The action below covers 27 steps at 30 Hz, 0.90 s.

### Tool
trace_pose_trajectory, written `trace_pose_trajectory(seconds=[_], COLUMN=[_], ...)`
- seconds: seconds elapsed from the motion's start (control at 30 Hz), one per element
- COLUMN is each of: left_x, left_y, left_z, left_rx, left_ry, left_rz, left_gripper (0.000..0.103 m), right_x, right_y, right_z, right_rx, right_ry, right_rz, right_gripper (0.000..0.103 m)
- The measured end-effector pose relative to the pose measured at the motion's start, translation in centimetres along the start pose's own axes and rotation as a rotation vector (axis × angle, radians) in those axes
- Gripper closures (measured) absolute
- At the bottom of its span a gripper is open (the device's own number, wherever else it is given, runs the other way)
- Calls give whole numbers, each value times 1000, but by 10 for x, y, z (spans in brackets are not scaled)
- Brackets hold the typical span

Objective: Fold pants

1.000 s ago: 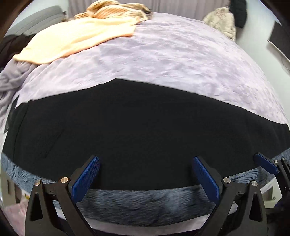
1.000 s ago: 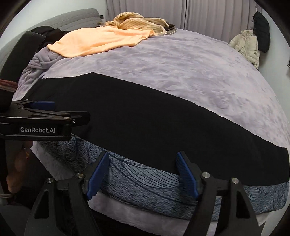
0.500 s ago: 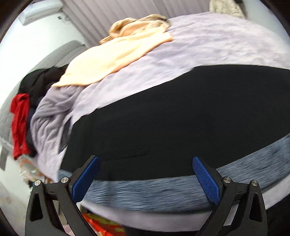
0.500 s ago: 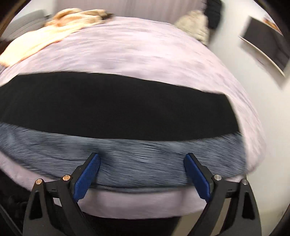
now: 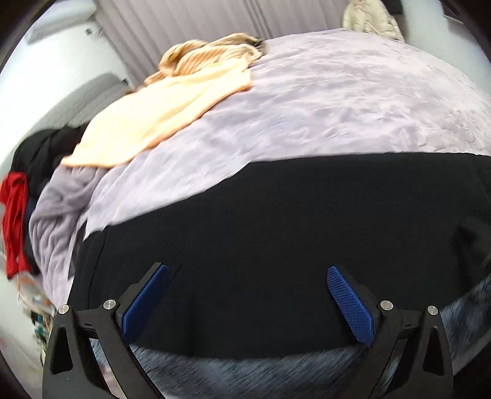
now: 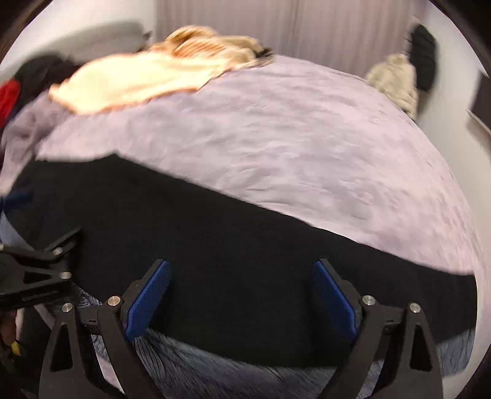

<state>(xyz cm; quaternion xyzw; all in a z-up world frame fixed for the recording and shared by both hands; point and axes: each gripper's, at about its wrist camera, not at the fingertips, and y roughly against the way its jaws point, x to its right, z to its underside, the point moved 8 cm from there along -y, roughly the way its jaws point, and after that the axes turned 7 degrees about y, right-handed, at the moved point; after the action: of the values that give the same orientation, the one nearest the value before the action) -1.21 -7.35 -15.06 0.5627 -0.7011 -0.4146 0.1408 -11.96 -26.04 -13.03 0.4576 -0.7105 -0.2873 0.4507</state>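
Left wrist view gives us the left tongs [image 5: 247, 294] spread wide, their blue ribbed pads [image 5: 349, 304] hovering over the long black fabric pants [image 5: 276, 233] with nothing between them. We see the pants lying flat in a broad band across the near side of the bed, on the lilac quilted bedspread [image 5: 337, 107], with a grey-blue patterned bed edge [image 5: 245, 374] below them. Farther back on the bedspread we find a pale peach cloth [image 5: 159, 116] and, touching its far end, a crumpled tan striped garment [image 5: 208, 55]. At the left edge a red garment [image 5: 13, 214] hangs beside a dark heap of clothes [image 5: 40, 150].

From the right wrist view we see the right tongs [image 6: 241, 294] equally wide apart and holding nothing, poised above the near edge of the same pants [image 6: 245, 245]. The left tongs [image 6: 66, 239] enter from the left, over the pants' left end; we cannot tell their spread from this angle. Beyond the bedspread [image 6: 307, 138] a beige fluffy coat [image 6: 396, 79] and a black coat [image 6: 425, 55] hang near the grey pleated curtain [image 6: 307, 27]. This view is blurred.
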Motion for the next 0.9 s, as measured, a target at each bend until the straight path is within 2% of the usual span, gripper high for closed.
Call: trace_pose_trajectory(seconds=[0.03, 0.1, 0.17, 0.23, 0.3, 0.37, 0.43, 0.5, 0.6, 0.63, 0.67, 0.77, 0.83, 0.9], left_x=[4, 4, -5, -18, -42, -65, -89, -102, -104, -97, -86, -36, -6, 21], left_y=[-4, -10, -13, -16, -24, -31, -42, -47, -47, -43, -39, -20, -11, -9], left_z=[-3, -6, -6, -6, -6, -7, -3, 2, 3, 0, -4, -20, -29, -31], left_rx=[1, -6, -11, -16, -31, -63, -125, -157, -162, -143, -125, -84, -53, -38], left_ry=[-12, -25, -16, -7, 14, 47, 102, 160, 174, 151, 122, 41, -4, -64], left_rz=[-10, -16, 11, -6, -58, -114, -154, -141, -152, -171, -161, -39, 28, 30], left_gripper=[0, 0, 0, 0, 0, 0, 0, 0, 0, 0, 0, 0, 0, 0], right_x=[-4, 5, 36, 82, 137, 187, 227, 241, 235, 225, 213, 152, 105, 60], right_y=[-7, -9, -6, -8, -4, 2, 18, 29, 31, 30, 27, 16, -1, -18], right_z=[2, 8, 22, 33, 54, 83, 113, 123, 117, 108, 97, 41, 7, -13], right_rx=[-28, -29, -39, -52, -92, -124, -142, -134, -165, -158, -130, -20, -3, -21], right_ry=[30, 13, -50, -135, -242, -369, -462, -492, -456, -447, -444, -396, -297, -172], right_rz=[16, 7, 47, 99, 173, 231, 315, 335, 419, 405, 354, 147, 47, -4], right_gripper=[8, 8, 8, 8, 8, 1, 1, 1, 0, 0, 0, 0, 0, 1])
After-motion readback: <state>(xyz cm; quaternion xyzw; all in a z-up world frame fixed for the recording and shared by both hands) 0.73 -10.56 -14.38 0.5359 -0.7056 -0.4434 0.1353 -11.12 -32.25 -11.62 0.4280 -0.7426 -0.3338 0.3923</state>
